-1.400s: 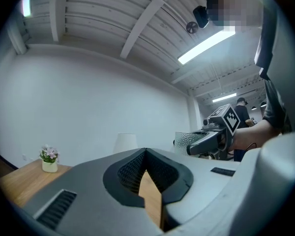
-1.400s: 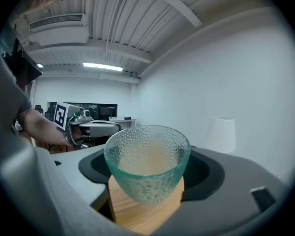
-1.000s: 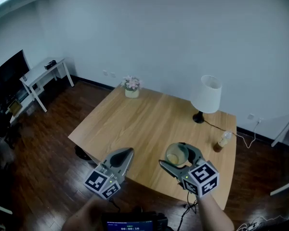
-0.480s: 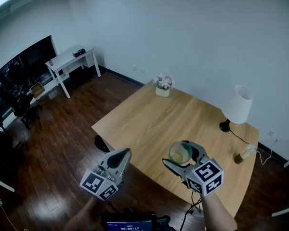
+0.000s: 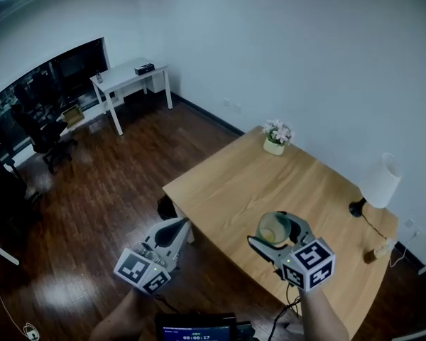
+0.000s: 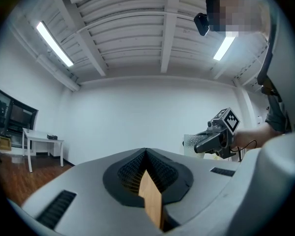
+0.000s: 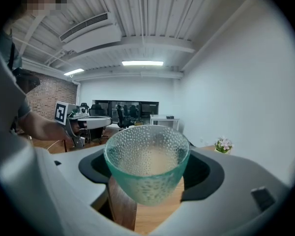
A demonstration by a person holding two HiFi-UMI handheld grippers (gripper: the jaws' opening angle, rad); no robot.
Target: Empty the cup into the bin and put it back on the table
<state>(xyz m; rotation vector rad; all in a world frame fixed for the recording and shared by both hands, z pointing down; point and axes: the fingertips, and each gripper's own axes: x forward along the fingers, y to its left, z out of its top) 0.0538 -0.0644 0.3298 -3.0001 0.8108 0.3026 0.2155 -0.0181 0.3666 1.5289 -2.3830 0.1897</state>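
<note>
Table (image 5: 234,183) shifted right in view; cup (image 7: 146,163) upright in R gripper (image 5: 272,228).

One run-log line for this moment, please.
right gripper: shut on cup, upright, above table | left gripper: shut, empty, off table edge

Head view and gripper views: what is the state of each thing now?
cup: upright, pale contents inside
right gripper: shut on the cup
left gripper: shut, empty
lamp: upright on the table
flower pot: upright on the table
</note>
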